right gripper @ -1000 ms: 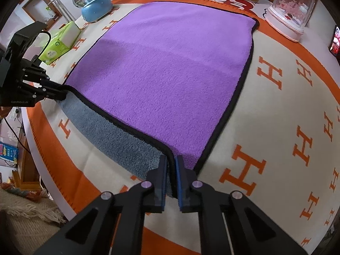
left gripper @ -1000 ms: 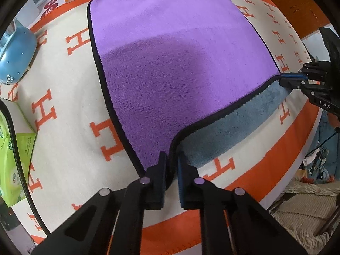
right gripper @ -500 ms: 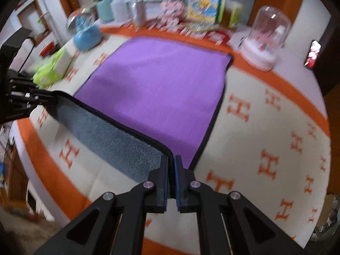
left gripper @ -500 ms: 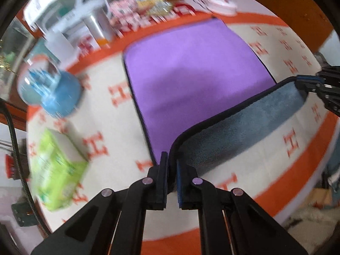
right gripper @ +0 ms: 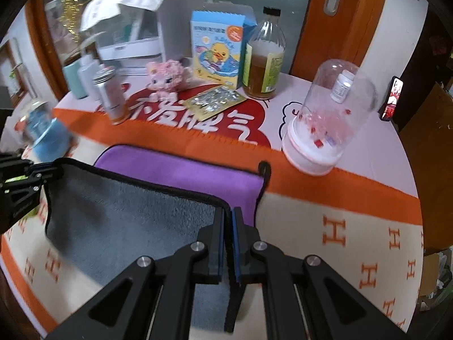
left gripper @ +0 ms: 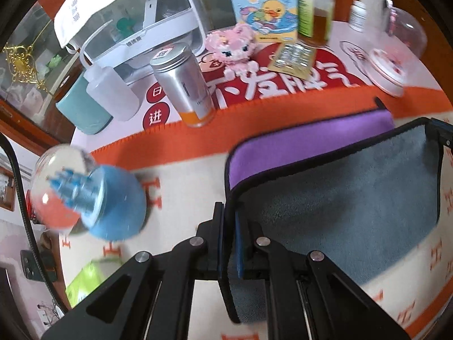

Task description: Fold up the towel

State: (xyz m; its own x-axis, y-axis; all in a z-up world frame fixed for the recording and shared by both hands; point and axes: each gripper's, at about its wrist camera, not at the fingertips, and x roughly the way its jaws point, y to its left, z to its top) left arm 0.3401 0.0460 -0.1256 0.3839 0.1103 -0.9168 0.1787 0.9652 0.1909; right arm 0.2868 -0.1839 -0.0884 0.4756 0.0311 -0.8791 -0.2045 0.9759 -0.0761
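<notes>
The towel [left gripper: 339, 206] is purple on one face and grey on the other, with a black hem. Its near half is lifted and carried over the far half, grey side up; a purple strip [left gripper: 305, 144] still shows at the far edge. It also shows in the right wrist view [right gripper: 127, 212]. My left gripper [left gripper: 228, 226] is shut on the towel's near-left corner. My right gripper [right gripper: 229, 226] is shut on the near-right corner. Each gripper appears at the edge of the other's view, the right one [left gripper: 444, 136] and the left one [right gripper: 25, 175].
The table has a cream and orange cloth [right gripper: 354, 226]. Just beyond the towel's far edge stand a silver can [left gripper: 184, 85], a pink plush toy [left gripper: 232, 45], a blister pack [right gripper: 215, 102], a bottle [right gripper: 264, 56] and a glass dome [right gripper: 328, 121]. A blue snow globe [left gripper: 93, 198] sits left.
Both grippers have lifted the towel's near edge and carried it forward over the purple face toward the far edge. Far more grey underside shows now, and the back-of-table objects have come into view.
</notes>
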